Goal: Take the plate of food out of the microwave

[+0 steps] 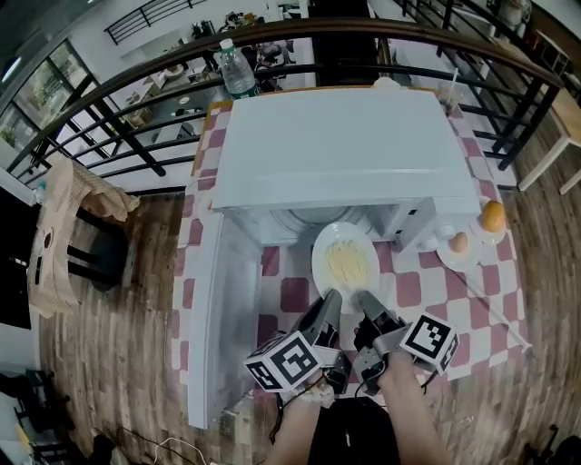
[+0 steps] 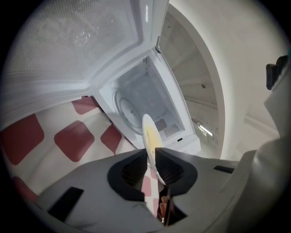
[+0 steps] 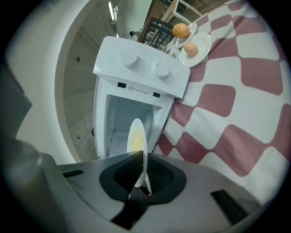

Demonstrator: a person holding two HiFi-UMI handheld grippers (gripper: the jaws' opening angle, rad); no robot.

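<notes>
Nearest, the left gripper [image 2: 152,152] and right gripper [image 3: 143,159] sit side by side. Each has its jaws closed to a narrow gap on the near rim of the plate [image 1: 345,262], which carries pale yellow food (noodles, by the look of it). The plate is held over the cloth [image 1: 295,292], a red-and-white check covering the table. It is just in front of the microwave [image 1: 345,154], with its far rim at the mouth of the cavity. The door [image 1: 211,318] hangs open at the left. At the right, beside the microwave, two small dishes [image 1: 445,257] hold an egg [image 1: 459,242] and an orange [image 1: 493,216]. A bottle [image 1: 237,71] stands at the far left corner. Around the table lies a plank floor [image 1: 118,327], with a tan bag [image 1: 68,204] draped over a dark seat at the left. A dark curved railing [image 1: 381,27] runs along the far side.
</notes>
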